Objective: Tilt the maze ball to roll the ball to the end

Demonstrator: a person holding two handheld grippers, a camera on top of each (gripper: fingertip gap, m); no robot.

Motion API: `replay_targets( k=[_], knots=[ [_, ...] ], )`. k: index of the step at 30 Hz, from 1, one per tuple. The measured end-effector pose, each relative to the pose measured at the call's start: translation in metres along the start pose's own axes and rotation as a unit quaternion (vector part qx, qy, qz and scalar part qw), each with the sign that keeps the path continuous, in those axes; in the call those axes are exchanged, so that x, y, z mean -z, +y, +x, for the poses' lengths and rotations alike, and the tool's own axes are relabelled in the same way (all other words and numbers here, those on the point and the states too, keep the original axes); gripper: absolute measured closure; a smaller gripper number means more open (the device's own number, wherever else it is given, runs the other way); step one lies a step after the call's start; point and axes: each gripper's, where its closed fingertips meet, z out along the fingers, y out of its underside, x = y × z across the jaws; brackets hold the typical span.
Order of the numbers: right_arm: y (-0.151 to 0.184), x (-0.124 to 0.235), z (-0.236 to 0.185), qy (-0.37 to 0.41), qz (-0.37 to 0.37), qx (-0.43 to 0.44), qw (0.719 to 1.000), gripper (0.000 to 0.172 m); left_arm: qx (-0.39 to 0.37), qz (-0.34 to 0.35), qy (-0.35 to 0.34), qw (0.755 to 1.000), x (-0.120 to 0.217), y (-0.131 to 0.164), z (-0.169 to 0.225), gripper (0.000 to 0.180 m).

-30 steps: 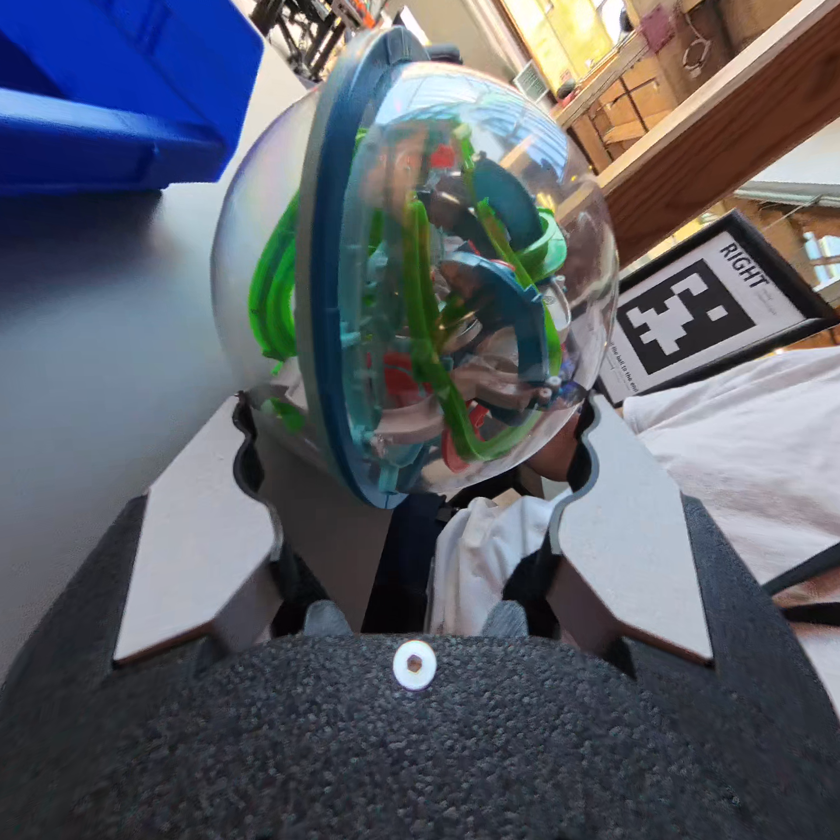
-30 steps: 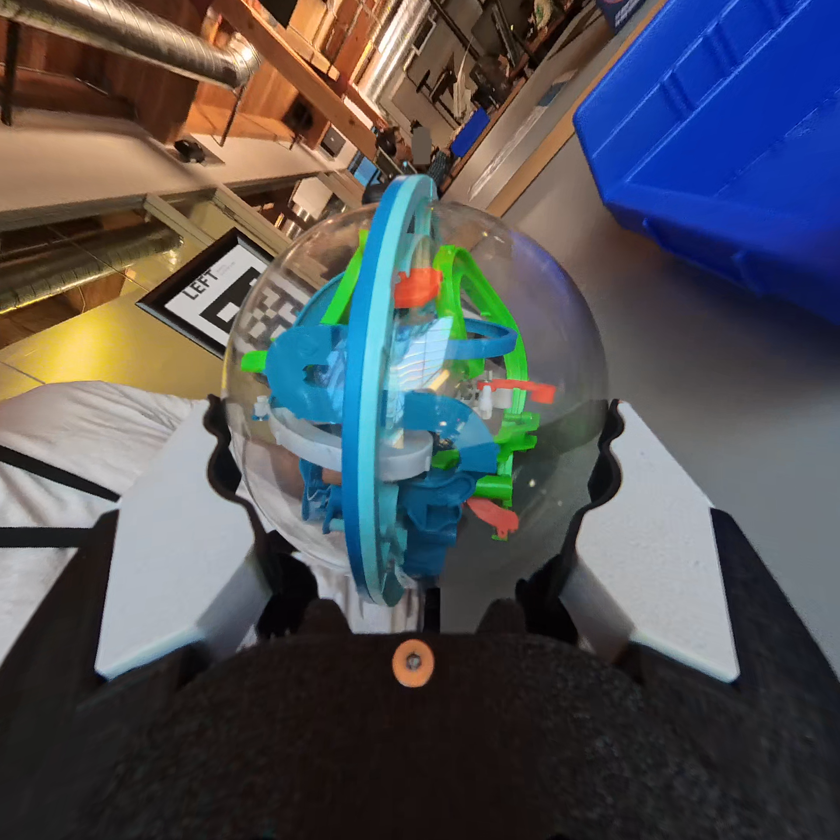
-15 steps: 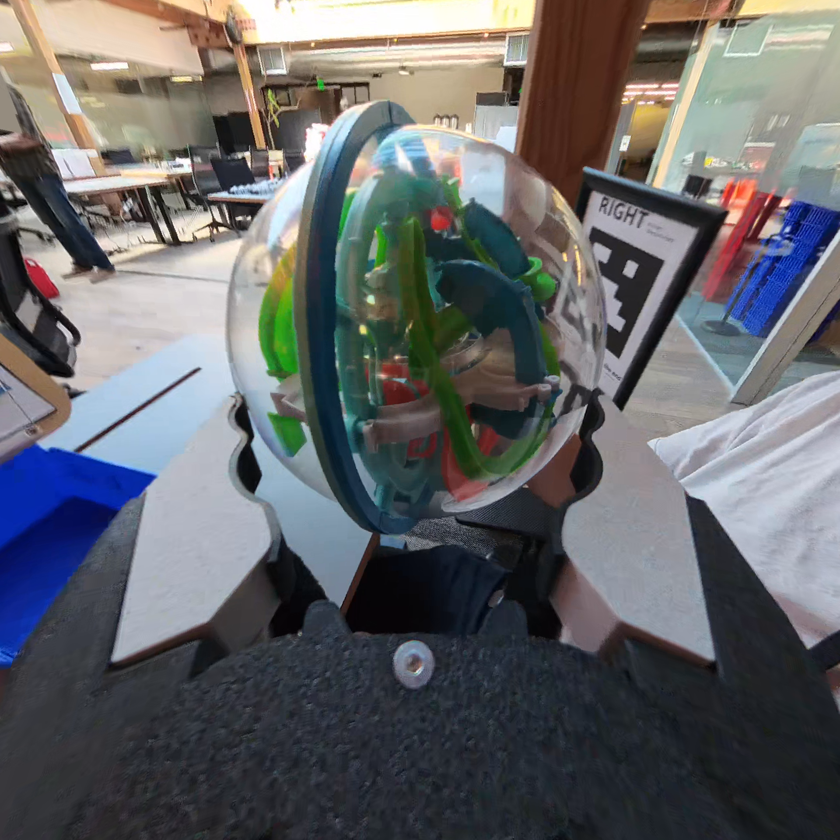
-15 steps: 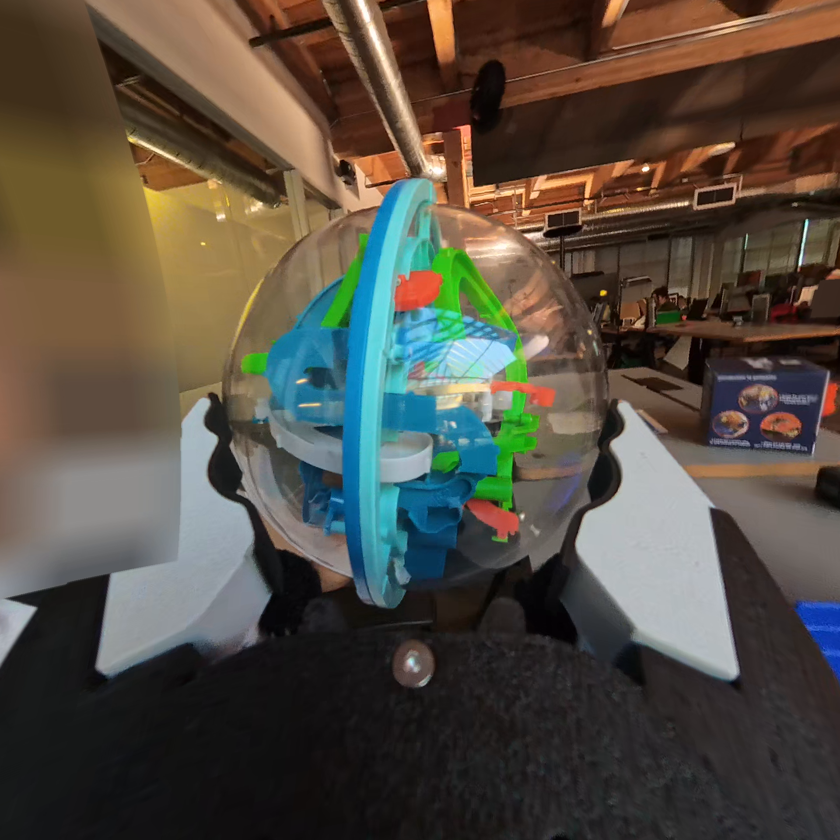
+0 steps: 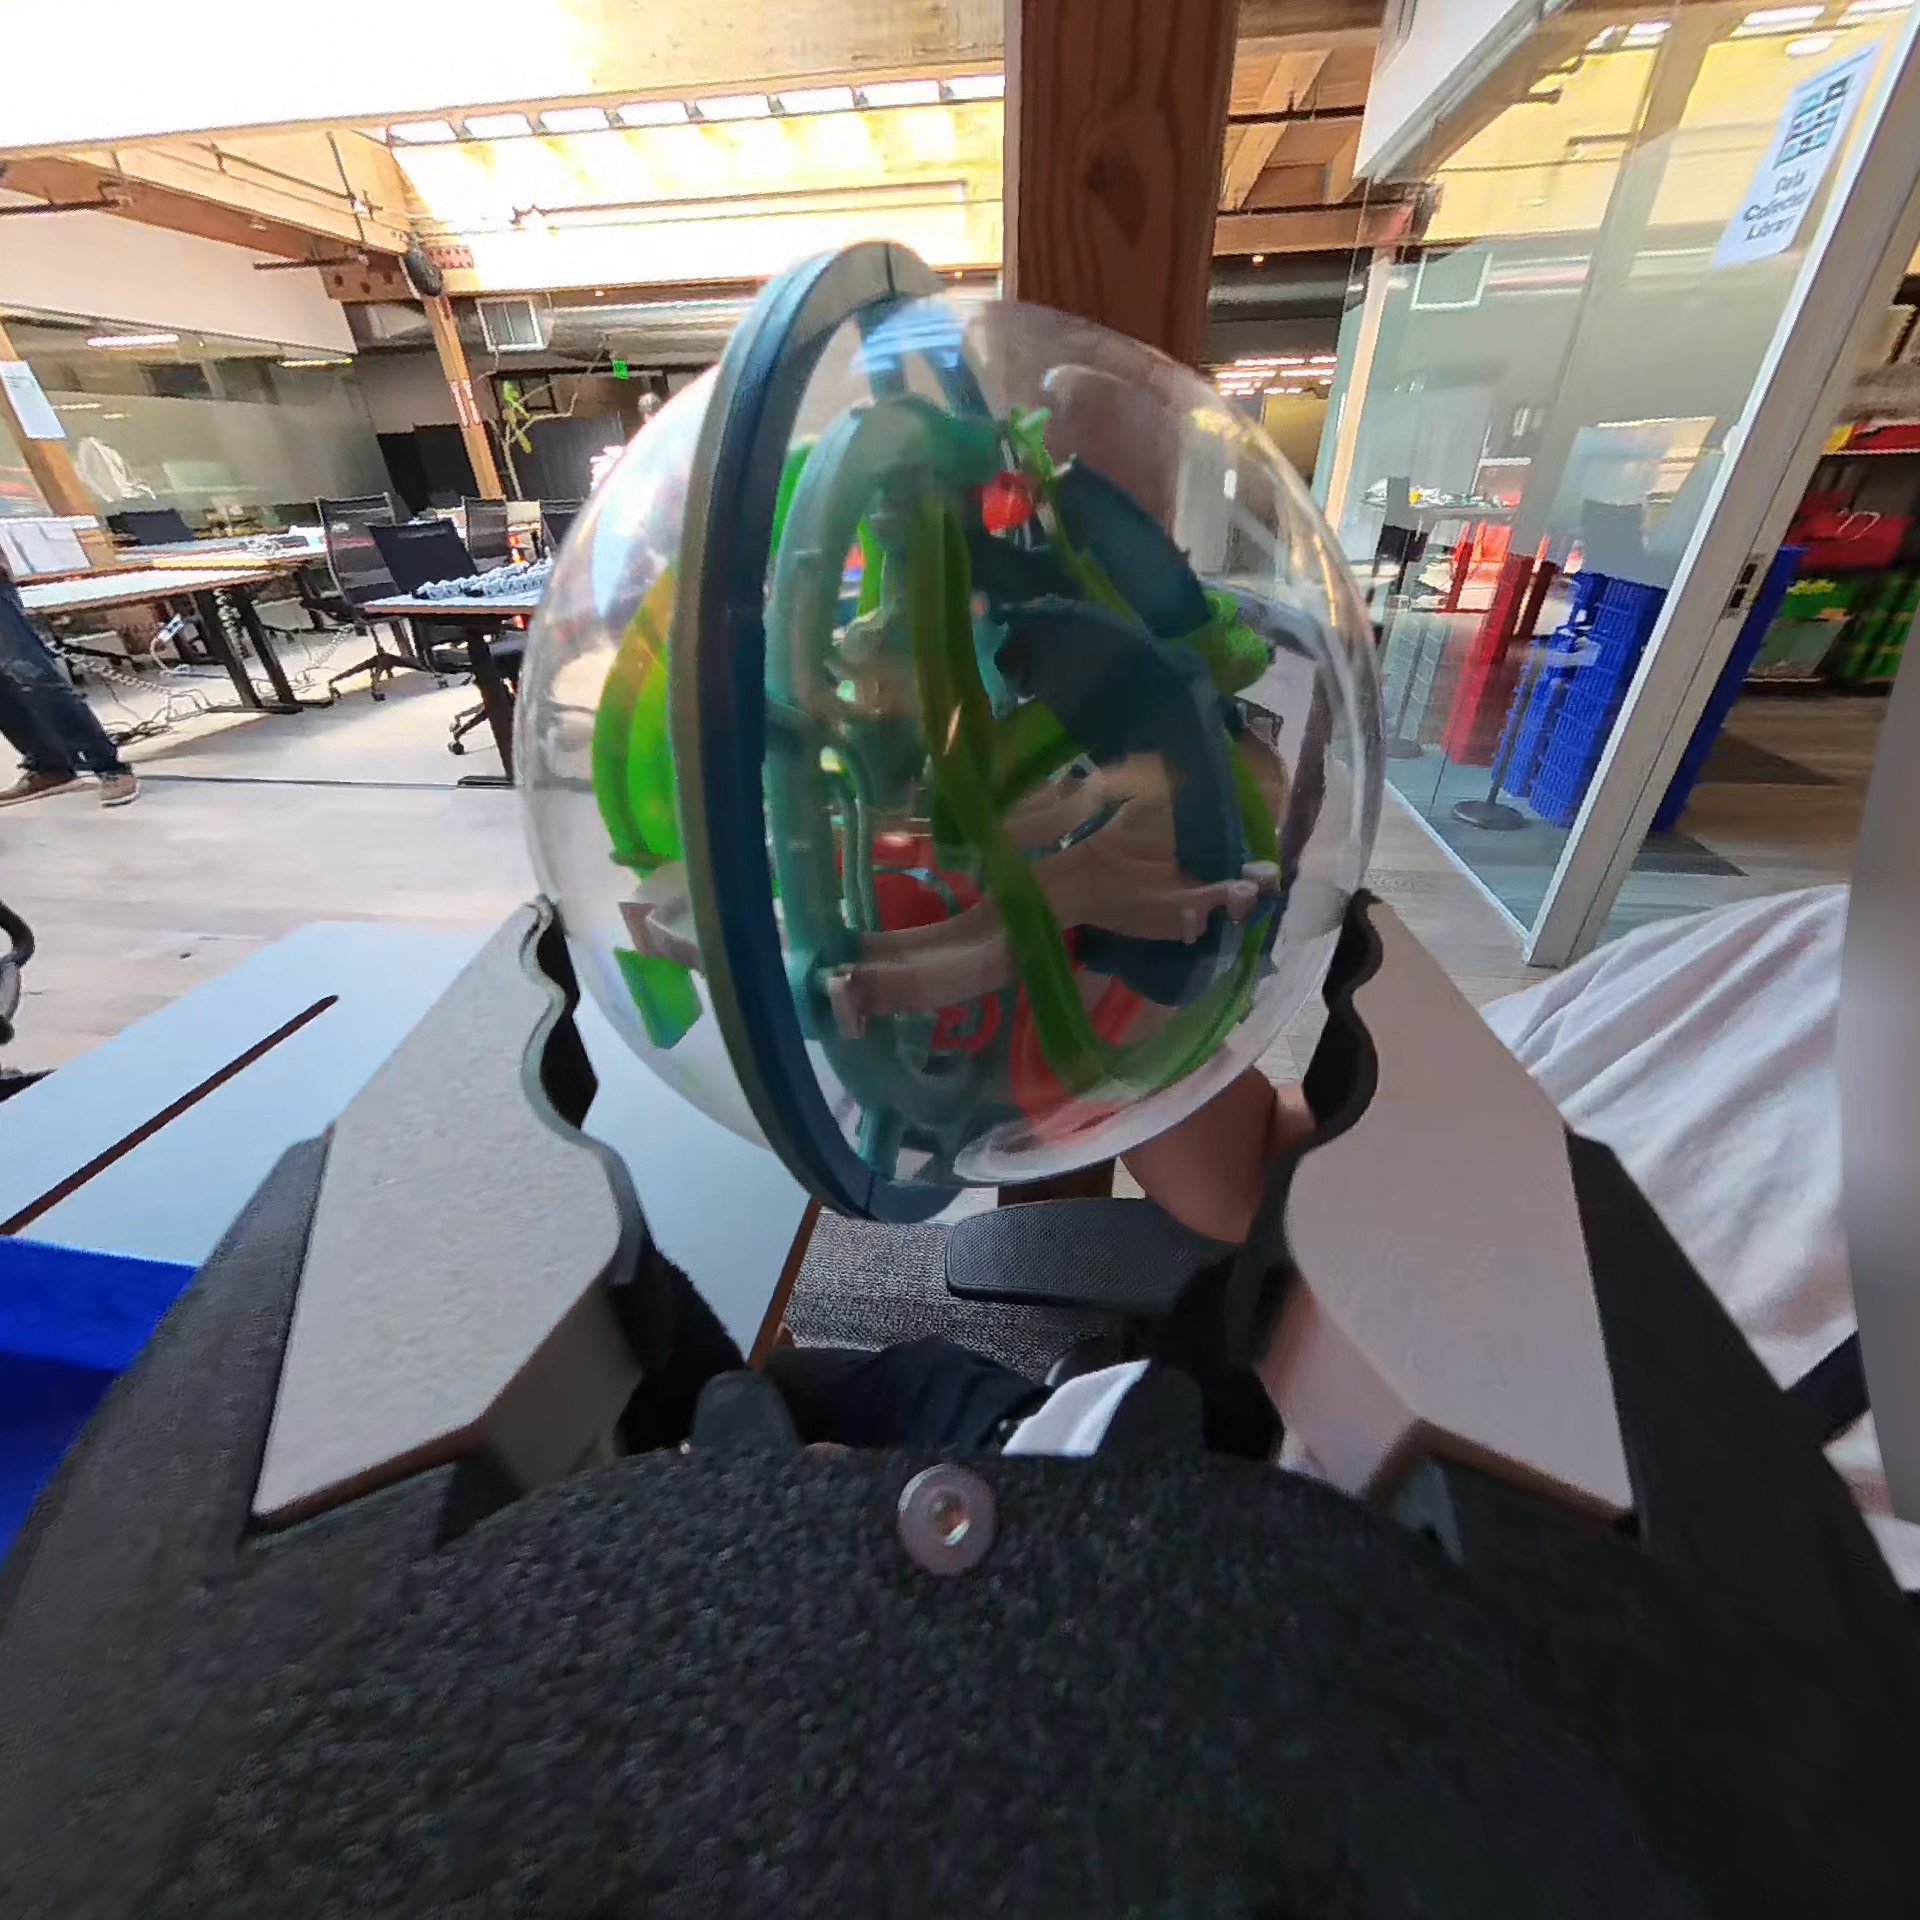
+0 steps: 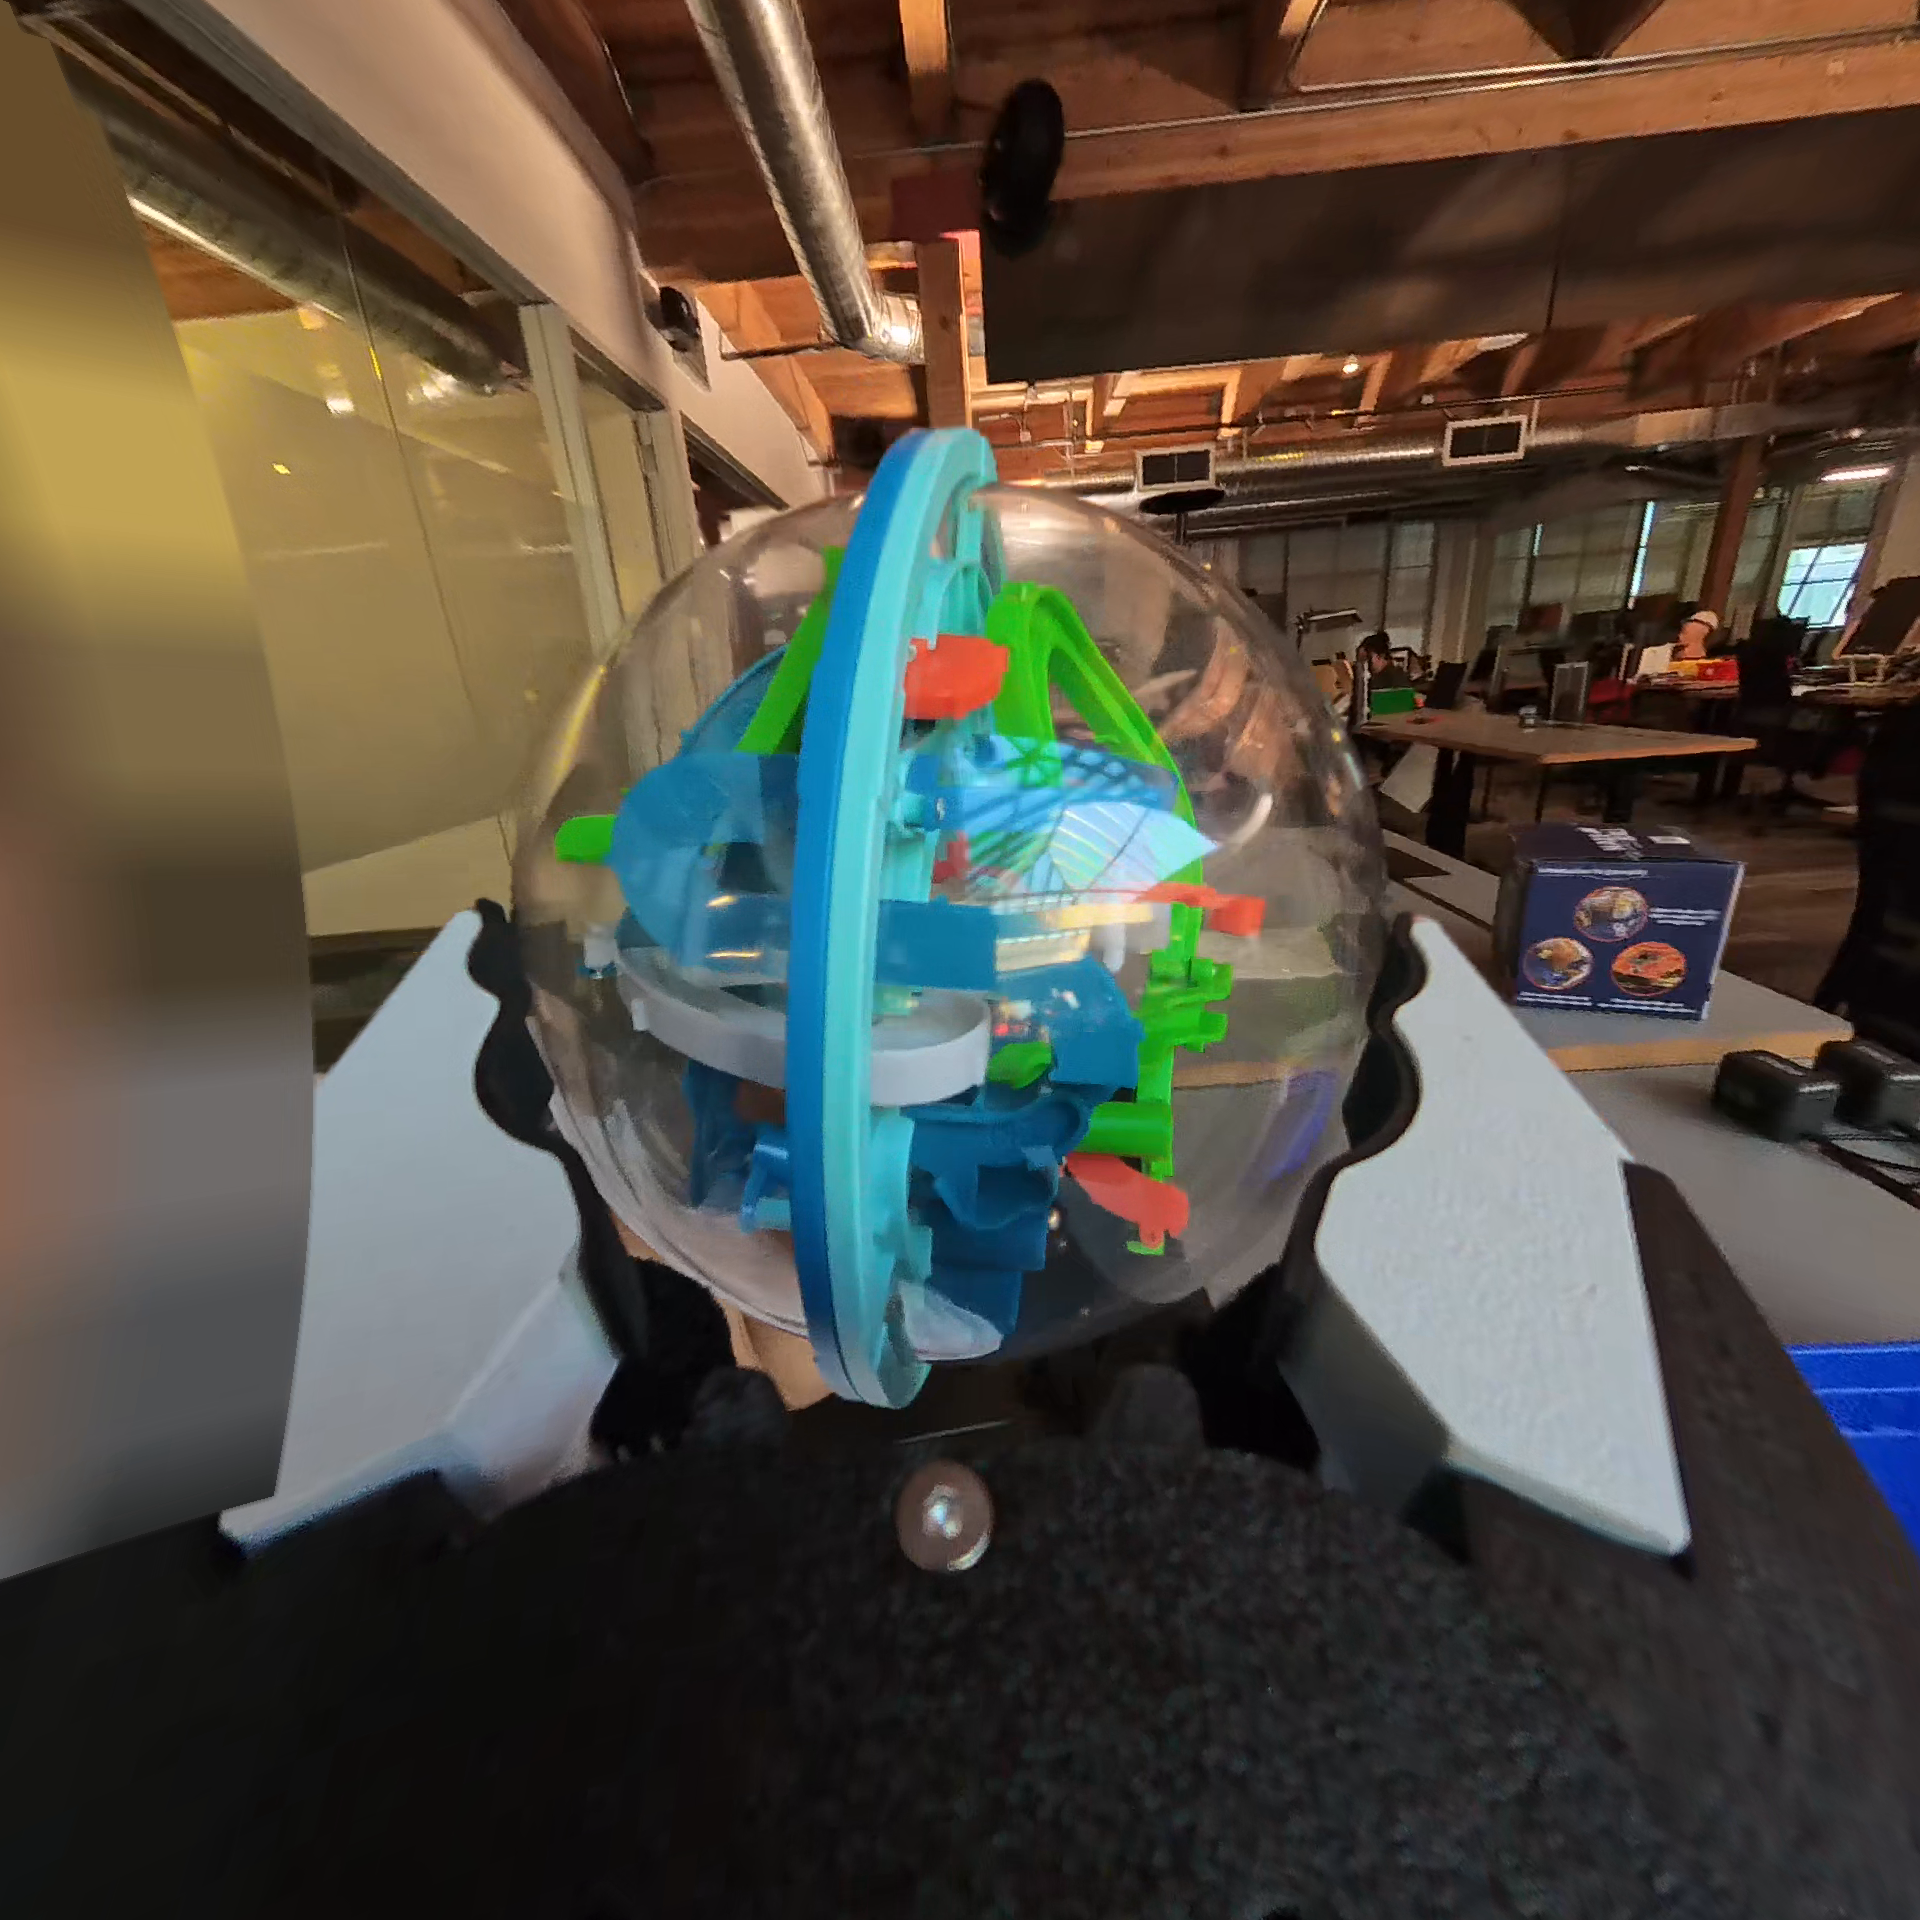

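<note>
The clear plastic maze ball [image 5: 951, 727], a see-through sphere packed with green, blue, red and grey tracks and belted by a blue ring, is held up in the air between the two handheld grippers, clear of the pale tabletop [image 5: 208, 1018] below. The left gripper [image 5: 948, 997] is spread wide around the lower half of the sphere, its wavy black pads [image 5: 551, 997] lying against the shell on either side. The right gripper [image 6: 940, 1029] clasps it the same way from the opposite side, its pads [image 6: 1387, 1029] likewise against the shell. So the ball sits straight ahead of each tool, at the fingertips, with neither hand nearer than the other. What the coming tilt turns on, as I read it, is the blue ring [image 6: 831, 935]: it stands nearly upright, edge-on to both grippers, so rolling both wrists together would tip the tracks sideways. I cannot pick out the small rolling ball inside among the tracks, so how far it has got is unclear. Off to the side sit a dark blue printed box [image 6: 1616, 925] on the table and a blue plastic bin [image 5: 62, 1351].
</note>
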Motion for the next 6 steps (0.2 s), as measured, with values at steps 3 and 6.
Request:
replay_targets(
  k=[3, 6],
  knots=[
    [-0.004, -0.013, -0.01, 0.011, -0.01, 0.029, 0.999, 0.022, -0.015, 0.036, 0.01, 0.999, 0.011, 0.006, 0.006, 0.042],
    [-0.008, -0.039, -0.03, 0.009, -0.046, 0.078, 0.996, 0.018, -0.056, 0.127, 0.019, 0.99, 0.036, -0.005, 0.019, 0.042]
  ],
)
